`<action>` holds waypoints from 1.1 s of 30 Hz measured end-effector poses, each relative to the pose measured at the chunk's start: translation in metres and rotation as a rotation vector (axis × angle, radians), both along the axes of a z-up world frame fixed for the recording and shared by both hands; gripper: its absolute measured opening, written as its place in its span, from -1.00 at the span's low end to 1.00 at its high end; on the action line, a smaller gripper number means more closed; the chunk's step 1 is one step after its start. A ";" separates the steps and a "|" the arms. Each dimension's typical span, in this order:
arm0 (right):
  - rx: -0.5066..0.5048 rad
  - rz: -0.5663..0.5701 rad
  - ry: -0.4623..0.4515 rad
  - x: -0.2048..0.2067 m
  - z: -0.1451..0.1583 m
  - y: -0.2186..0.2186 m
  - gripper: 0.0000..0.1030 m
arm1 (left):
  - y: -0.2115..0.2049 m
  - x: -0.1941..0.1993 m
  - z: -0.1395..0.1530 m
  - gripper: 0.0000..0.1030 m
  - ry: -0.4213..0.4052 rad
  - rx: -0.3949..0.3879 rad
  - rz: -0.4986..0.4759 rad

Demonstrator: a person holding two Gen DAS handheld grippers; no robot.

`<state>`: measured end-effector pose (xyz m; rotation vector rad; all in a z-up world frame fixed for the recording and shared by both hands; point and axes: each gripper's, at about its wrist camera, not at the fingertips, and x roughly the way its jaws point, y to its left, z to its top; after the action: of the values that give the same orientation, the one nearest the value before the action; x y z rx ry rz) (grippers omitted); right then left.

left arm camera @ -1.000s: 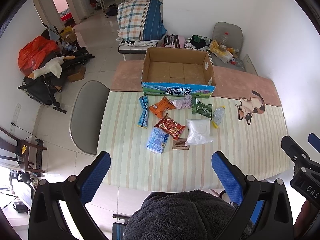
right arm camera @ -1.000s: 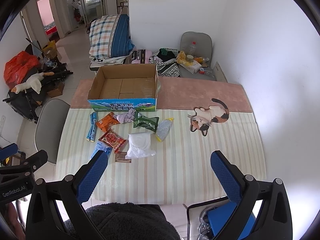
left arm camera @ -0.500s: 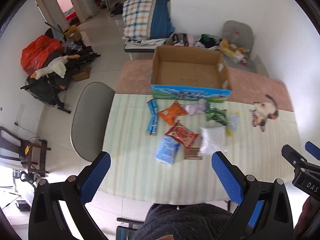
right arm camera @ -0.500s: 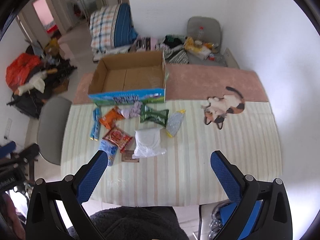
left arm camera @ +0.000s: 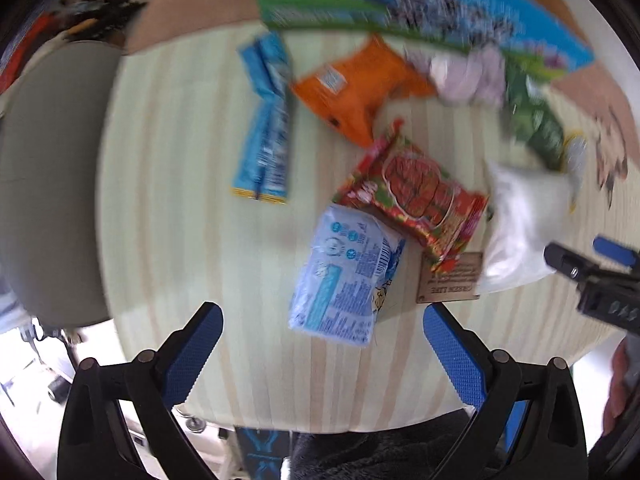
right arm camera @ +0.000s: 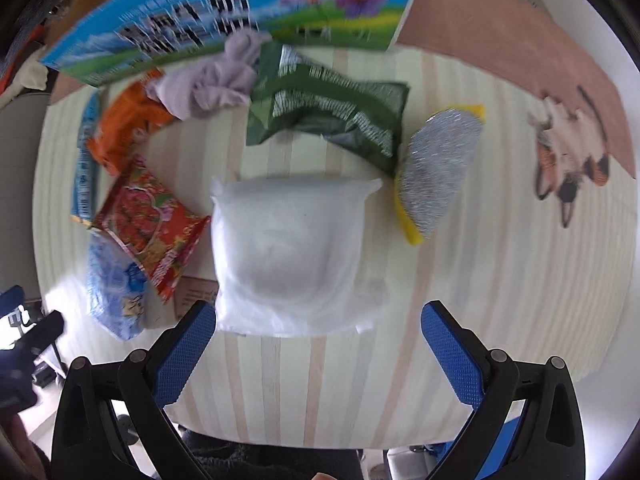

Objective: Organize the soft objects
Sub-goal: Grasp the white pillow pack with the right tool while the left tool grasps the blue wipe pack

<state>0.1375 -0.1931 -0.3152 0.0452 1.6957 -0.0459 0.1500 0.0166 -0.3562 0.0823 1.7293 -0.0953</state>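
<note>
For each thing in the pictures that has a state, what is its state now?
left gripper: open, empty, above the table.
right gripper: open, empty, near the white bag.
white bag: lying flat, puffy, sealed.
light blue packet: lying flat, its top under the red packet's corner.
red packet: lying flat, closed.
green packet: crumpled, lying down.
purple cloth: bunched up against the box.
box: standing behind the things; inside not visible.

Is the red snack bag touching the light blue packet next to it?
Touching. In the left wrist view, the red snack bag lies over the top corner of the light blue packet, with no table showing between them.
</note>
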 end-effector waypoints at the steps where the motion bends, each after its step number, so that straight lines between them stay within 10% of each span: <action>1: 0.005 -0.001 0.013 0.001 -0.009 0.001 1.00 | -0.004 0.000 -0.014 0.99 0.022 0.015 -0.023; 3: 0.010 0.002 0.033 0.006 -0.027 0.004 1.00 | -0.011 0.001 -0.037 0.92 0.061 0.006 -0.053; 7: 0.049 -0.008 0.062 0.013 -0.053 0.010 1.00 | -0.011 0.002 -0.059 0.14 0.090 0.005 -0.022; 13: 0.074 -0.016 0.088 0.020 -0.073 0.020 0.99 | -0.003 -0.003 -0.054 -0.08 0.061 -0.022 0.070; 19: 0.107 -0.074 0.107 0.017 -0.096 0.021 0.54 | -0.001 -0.018 -0.051 -0.28 0.049 -0.024 0.119; 33: 0.228 -0.057 0.027 -0.029 -0.045 0.039 0.35 | 0.004 -0.060 0.025 -0.37 -0.092 -0.068 0.251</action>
<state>0.1088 -0.1541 -0.3604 0.2643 1.7202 0.1052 0.0901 0.0208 -0.3310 -0.1783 1.6296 0.0344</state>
